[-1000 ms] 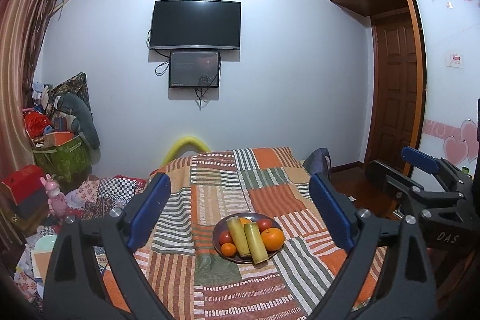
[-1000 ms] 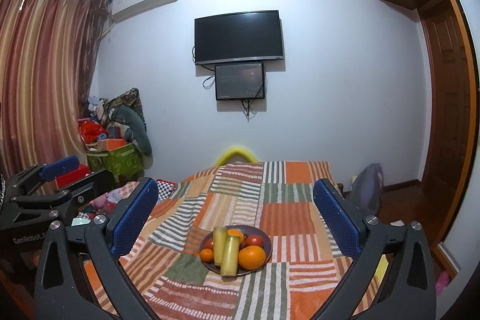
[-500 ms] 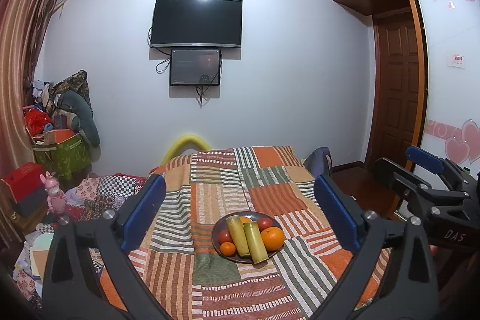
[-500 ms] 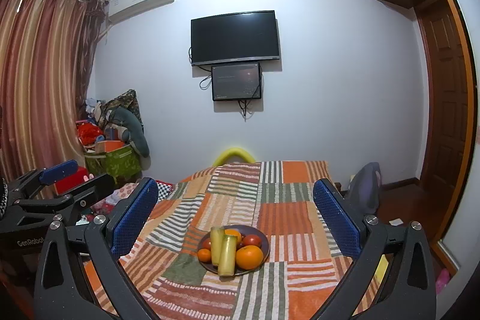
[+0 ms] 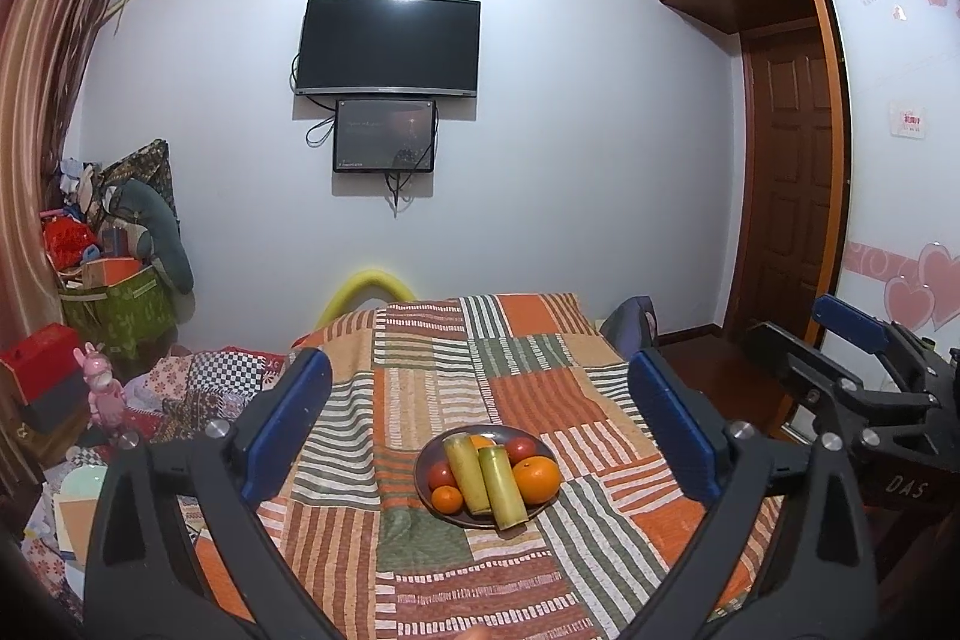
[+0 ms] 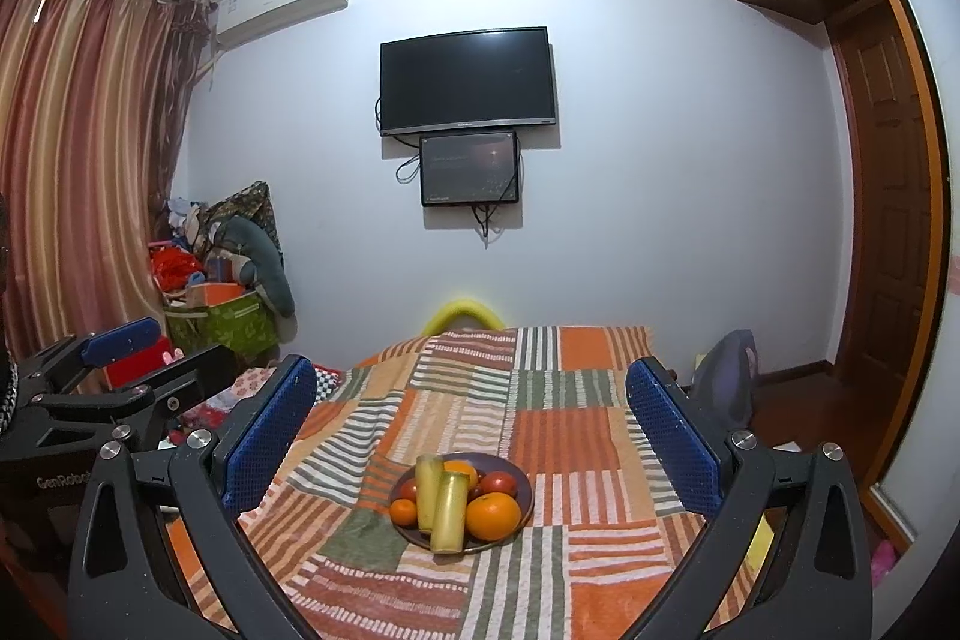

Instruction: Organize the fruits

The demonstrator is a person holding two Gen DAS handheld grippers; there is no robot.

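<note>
Left wrist view: the left tongs (image 5: 480, 415) gape wide, holding nothing, above a bed (image 5: 540, 376). A plate (image 5: 540, 445) there holds all visible fruit (image 5: 536, 478).

Right wrist view: the right tongs (image 6: 471, 430) gape wide, empty. The fruit (image 6: 493, 515) sits gathered on the plate (image 6: 522, 478); none lies loose.

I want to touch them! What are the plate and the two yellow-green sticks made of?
The plate looks like glazed ceramic, though plastic is possible: it is dark brownish with a smooth rim and a faint sheen. The sticks look like cut plant stalks, maybe sugarcane: smooth yellow-green skin, straight round shape, flat cut ends. They could be fake; the pictures cannot settle that.
</note>
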